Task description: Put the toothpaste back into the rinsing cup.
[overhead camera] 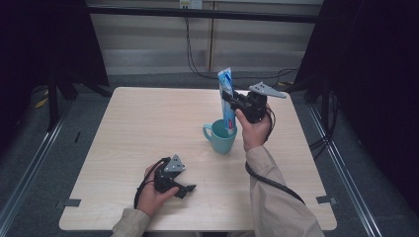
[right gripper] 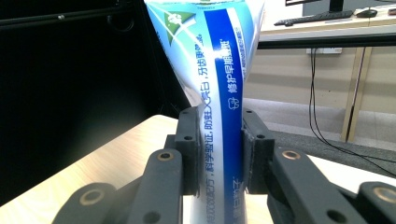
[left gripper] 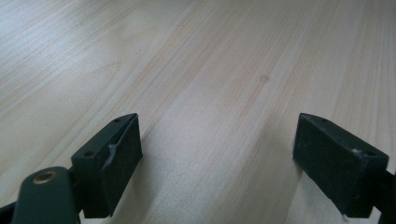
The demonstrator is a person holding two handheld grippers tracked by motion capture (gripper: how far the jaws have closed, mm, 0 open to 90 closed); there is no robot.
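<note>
- The right tongs (overhead camera: 228, 98) are clamped on a toothpaste tube (overhead camera: 226, 101), one black pad pressing each flat side at about mid-length. The grip looks chosen to keep the tube upright and leave its lower end free to go down.
- The tube stands nearly vertical, crimped end up, with its lower end inside the mouth of a teal mug (overhead camera: 220, 137). Whether that end touches the mug's bottom cannot be told.
- In the right gripper view the tube (right gripper: 219, 88) fills the gap between the pads.
- The mug stands right of centre on the worktop (overhead camera: 143, 123), handle turned toward the left. Bare surface surrounds it, and the far and right edges lie well apart from it.
- The left tongs (overhead camera: 184, 188) rest low near the front edge, jaws wide apart and holding nothing; between them lies bare worktop (left gripper: 210, 93).
- Judgement: the tube is tall against the mug, so on release it will likely lean on the rim; room to lift the right hand clear is ample.
</note>
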